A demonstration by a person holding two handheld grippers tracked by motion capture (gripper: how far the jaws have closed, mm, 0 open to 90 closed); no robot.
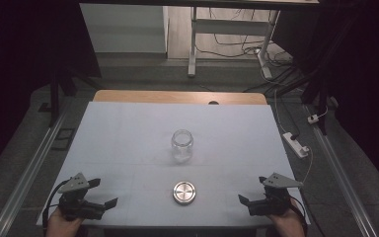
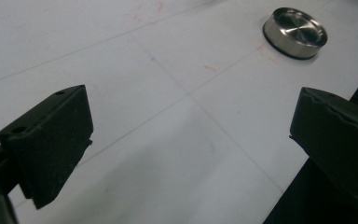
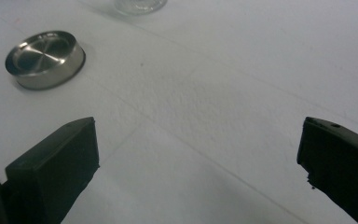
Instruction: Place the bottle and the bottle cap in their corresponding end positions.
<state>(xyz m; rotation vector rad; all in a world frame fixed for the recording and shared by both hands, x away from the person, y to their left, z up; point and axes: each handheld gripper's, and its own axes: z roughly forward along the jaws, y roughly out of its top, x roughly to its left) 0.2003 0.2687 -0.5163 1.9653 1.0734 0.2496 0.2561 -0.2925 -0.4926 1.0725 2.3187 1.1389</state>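
A clear glass jar [image 1: 182, 145] stands upright and lidless near the middle of the white table [image 1: 128, 128]. Its round metal lid [image 1: 184, 192] lies flat in front of it, near the front edge. The lid [image 2: 295, 32] appears far right in the left gripper view, and the lid [image 3: 44, 59] sits upper left in the right gripper view, with the jar's base [image 3: 140, 5] at the top edge. My left gripper [image 1: 103, 192] rests at the front left corner, open and empty. My right gripper [image 1: 252, 190] rests at the front right, open and empty. Both point inward toward the lid.
A wooden strip [image 1: 177, 97] runs along the table's far edge. A white power strip [image 1: 296, 144] and cables lie on the floor to the right. Metal rails [image 1: 29, 168] flank the table. A desk frame [image 1: 227, 34] stands beyond.
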